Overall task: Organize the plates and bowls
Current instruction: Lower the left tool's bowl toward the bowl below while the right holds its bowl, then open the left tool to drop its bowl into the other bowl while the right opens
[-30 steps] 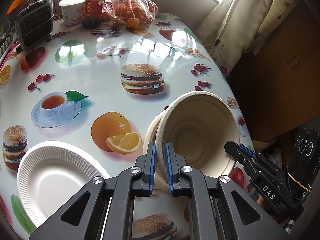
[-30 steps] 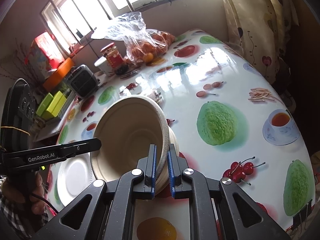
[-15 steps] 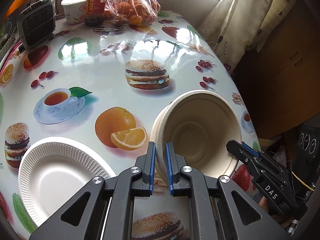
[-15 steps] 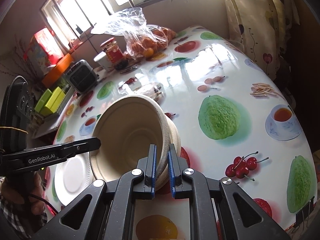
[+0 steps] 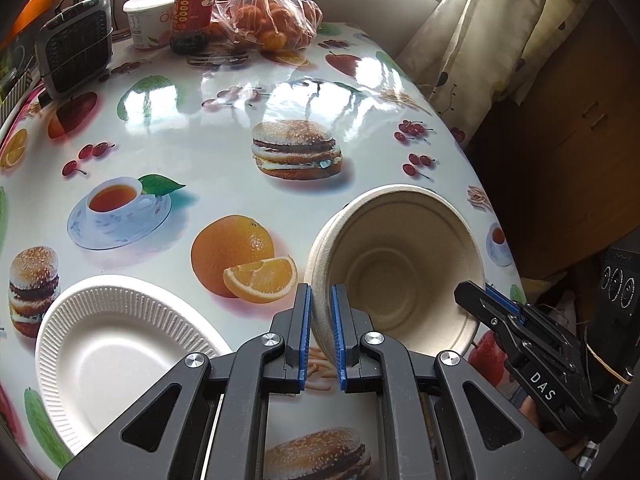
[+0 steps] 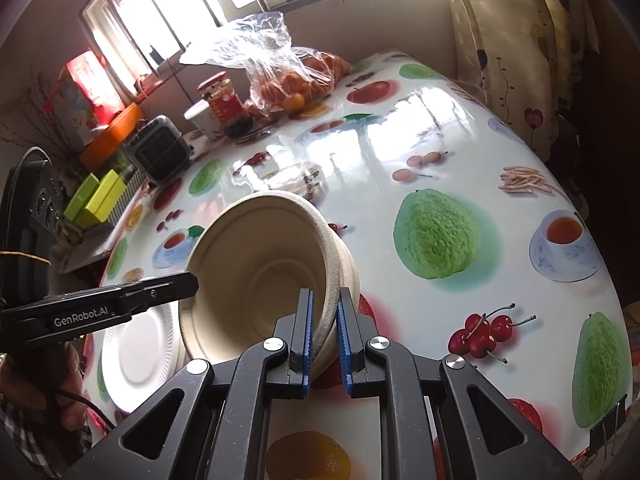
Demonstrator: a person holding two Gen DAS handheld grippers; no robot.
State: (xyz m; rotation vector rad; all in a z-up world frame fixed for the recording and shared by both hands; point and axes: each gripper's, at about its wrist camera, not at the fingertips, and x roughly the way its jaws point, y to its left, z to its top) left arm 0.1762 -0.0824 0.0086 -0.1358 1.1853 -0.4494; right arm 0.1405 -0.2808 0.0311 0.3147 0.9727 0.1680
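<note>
The tan paper bowl [image 5: 400, 268] is tipped up on its side, near the right edge of the table [image 5: 224, 152]. It looks like two bowls, one inside the other. The left gripper [image 5: 320, 336] is clamped on the bowl's left rim. The right gripper [image 6: 325, 340] is clamped on its right rim. A white paper plate [image 5: 116, 344] lies flat near the table's left front edge. A bag of oranges [image 5: 272, 20], a red jar [image 5: 192, 12] and a white tub [image 5: 146, 20] sit at the far edge.

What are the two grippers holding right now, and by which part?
Both hold the beige paper bowl, possibly nested bowls, tilted above the table: the left gripper pinches one side of its rim, the right gripper the opposite side.
</note>
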